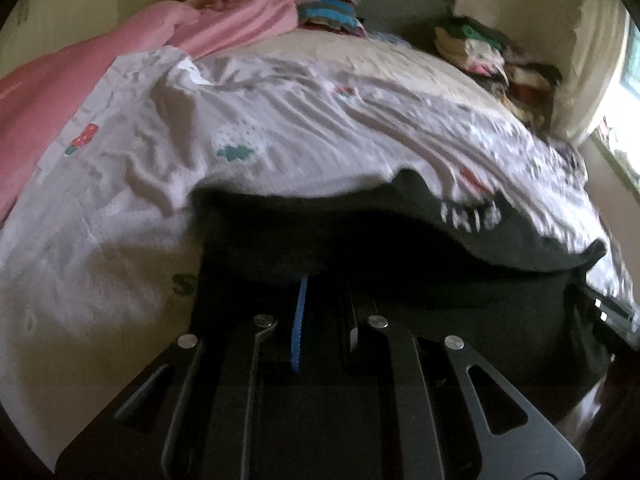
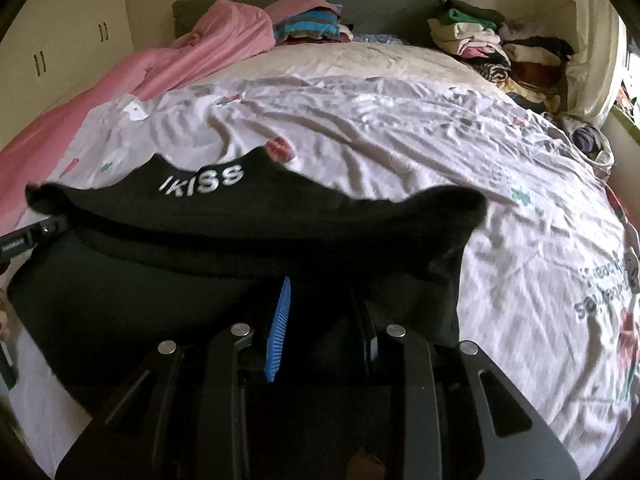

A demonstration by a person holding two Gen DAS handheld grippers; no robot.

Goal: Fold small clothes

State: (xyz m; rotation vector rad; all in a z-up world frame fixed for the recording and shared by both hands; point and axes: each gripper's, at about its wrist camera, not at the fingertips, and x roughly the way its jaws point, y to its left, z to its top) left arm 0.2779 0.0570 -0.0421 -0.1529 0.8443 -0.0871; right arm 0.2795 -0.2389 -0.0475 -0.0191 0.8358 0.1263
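A black garment with white "IKISS" lettering on its waistband (image 2: pixel 248 216) hangs stretched between my two grippers above the bed. My left gripper (image 1: pixel 320 280) is shut on one end of the waistband (image 1: pixel 320 224); its fingertips are hidden under the cloth. My right gripper (image 2: pixel 320 292) is shut on the other end, its tips also covered by the fabric. The left gripper's body shows at the left edge of the right wrist view (image 2: pixel 36 236).
The bed is covered by a wrinkled white printed sheet (image 2: pixel 380 128). A pink blanket (image 2: pixel 180 64) lies along the left side. Folded striped clothes (image 2: pixel 308 26) sit at the headboard. A pile of mixed clothes (image 2: pixel 500 52) sits at the back right.
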